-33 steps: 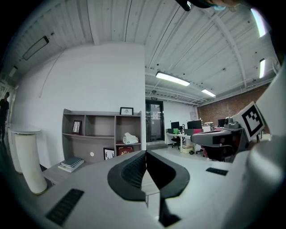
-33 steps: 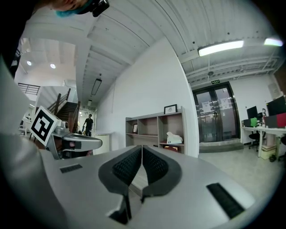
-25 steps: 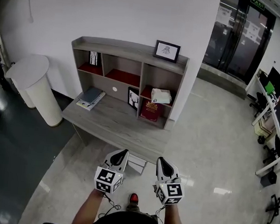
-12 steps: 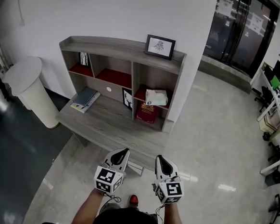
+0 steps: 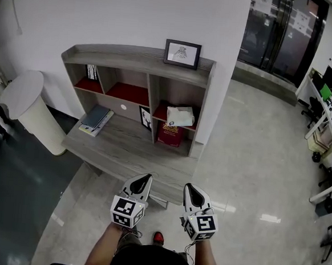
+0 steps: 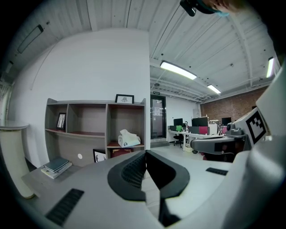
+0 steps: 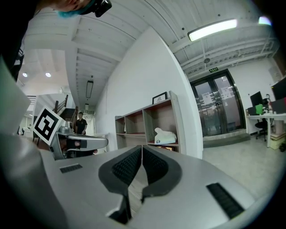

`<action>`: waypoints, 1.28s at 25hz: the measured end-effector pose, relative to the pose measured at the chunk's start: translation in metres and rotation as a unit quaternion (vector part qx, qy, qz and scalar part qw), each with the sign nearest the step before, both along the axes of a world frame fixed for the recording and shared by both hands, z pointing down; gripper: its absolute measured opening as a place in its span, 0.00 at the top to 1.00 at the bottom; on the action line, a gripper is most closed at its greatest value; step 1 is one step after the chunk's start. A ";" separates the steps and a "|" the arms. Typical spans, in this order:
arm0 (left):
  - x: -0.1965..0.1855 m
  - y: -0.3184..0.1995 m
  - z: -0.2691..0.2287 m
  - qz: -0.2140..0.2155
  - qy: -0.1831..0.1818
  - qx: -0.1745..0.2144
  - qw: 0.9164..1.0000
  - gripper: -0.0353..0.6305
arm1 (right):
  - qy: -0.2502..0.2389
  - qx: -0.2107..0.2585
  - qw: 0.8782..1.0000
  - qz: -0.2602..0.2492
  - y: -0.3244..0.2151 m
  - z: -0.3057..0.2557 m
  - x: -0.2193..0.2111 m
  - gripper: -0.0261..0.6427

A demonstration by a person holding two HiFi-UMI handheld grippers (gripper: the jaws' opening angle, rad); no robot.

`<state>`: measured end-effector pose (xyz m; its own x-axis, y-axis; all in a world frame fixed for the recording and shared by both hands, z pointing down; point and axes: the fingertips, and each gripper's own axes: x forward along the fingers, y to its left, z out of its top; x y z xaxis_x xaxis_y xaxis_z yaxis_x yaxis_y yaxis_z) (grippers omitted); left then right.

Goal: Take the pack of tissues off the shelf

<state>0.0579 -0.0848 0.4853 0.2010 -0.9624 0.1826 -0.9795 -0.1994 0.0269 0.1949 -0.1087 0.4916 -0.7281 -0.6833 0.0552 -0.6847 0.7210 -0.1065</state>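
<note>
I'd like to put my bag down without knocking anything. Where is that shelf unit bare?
The wooden ledge is bare between the stack of books and the red box. The middle cubby is empty, and so is the shelf top left of the picture frame. The right side is crowded: the pack of tissues in its cubby, the red box below.

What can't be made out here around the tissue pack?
- Print on the pack of tissues: too small in all three views.
- Red item under it: book or box unclear; gold print too small, head view.
- Framed picture on the shelf: drawing too small, every view.
- Space behind the pack: hidden by the pack itself, all views.
</note>
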 end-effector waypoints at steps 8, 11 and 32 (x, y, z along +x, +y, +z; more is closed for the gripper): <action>-0.003 -0.031 -0.005 0.021 0.005 0.011 1.000 0.94 | 0.001 0.011 1.000 0.027 -0.030 -0.010 0.004 0.91; -0.010 -0.049 -0.007 0.027 0.006 0.013 1.000 0.94 | 0.005 0.006 0.999 0.035 -0.044 -0.014 -0.004 0.91; -0.045 -0.194 0.006 0.140 0.013 -0.016 0.990 0.94 | 0.016 -0.016 0.986 0.165 -0.137 -0.012 -0.030 0.91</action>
<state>0.0127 -0.2787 0.4909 0.4633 -0.8626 0.2032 -0.8853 -0.4610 0.0616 0.1650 -0.2454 0.4798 -0.4639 -0.8801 0.1008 -0.8849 0.4549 -0.1003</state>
